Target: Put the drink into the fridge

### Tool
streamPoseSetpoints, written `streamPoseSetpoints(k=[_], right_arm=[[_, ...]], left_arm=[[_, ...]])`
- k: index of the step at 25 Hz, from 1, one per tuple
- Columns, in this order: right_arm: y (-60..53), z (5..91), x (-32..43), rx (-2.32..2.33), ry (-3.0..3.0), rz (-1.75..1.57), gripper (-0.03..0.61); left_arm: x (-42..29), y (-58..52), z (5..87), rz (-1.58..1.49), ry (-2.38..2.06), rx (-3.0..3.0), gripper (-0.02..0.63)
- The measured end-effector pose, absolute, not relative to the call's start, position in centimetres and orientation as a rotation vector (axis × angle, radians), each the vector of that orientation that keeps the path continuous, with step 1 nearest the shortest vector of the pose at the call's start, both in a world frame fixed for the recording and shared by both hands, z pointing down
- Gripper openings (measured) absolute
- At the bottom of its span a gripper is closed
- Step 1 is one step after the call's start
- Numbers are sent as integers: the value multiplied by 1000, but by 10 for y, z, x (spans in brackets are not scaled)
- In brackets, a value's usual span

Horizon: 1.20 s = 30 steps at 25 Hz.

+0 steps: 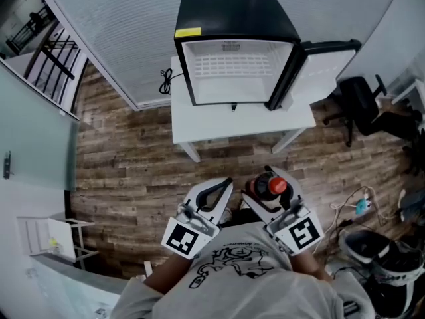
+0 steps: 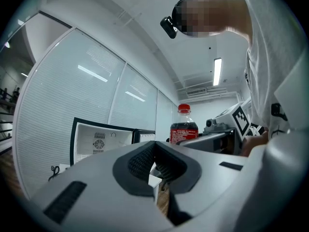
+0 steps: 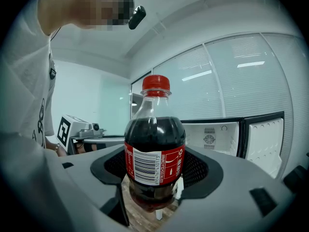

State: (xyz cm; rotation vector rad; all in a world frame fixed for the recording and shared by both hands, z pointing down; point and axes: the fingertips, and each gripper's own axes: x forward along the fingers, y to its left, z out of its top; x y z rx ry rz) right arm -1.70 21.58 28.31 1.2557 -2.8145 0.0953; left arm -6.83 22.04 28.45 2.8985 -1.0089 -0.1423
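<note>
Two tools are carried close in front of the person's torso, side by side and apart. The right hand-held gripper [image 3: 154, 175] is clamped on the drink [image 3: 154, 149], a clear plastic bottle of dark cola with a red screw cap and a red wrapped label bearing a barcode. Its ribbed black pads [image 3: 195, 170] press the rounded body from both sides at label height, a hold that, by the look of it, steadies the bottle upright with its weight low between the jaws. The left hand-held gripper [image 2: 155, 167] carries nothing: its ribbed pads meet at the tips, with only a small gap behind them. It probably rides alongside as a spare, since no door needs opening. The drink thus hangs above the rough wood-plank floor [image 1: 126, 158], well apart from its destination. Farther on stands a smooth white surface [image 1: 199, 121] on slim legs. On it sits the fridge [image 1: 232, 18], a compact box with a matte black shell, a yellow sticker [image 1: 188, 32] on its top front edge, and a white moulded interior with a round vent in the back wall. Its door [image 1: 325, 55] is swung wide to the right, so the cavity faces the person and the bottle can, in all likelihood, go straight in. Behind it, finely lined translucent wall panels [image 1: 133, 25] close the scene.
</note>
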Motion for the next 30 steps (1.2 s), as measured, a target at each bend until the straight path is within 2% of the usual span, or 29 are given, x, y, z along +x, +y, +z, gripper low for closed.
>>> streamPoseSetpoints(k=[11, 30], right_arm=[[201, 291, -25, 1215, -2822, 96, 324], [122, 288, 1, 1174, -2843, 86, 324]], left_arm=[[-78, 208, 291, -134, -1056, 2874, 3], [-50, 129, 284, -109, -1093, 2870, 3]])
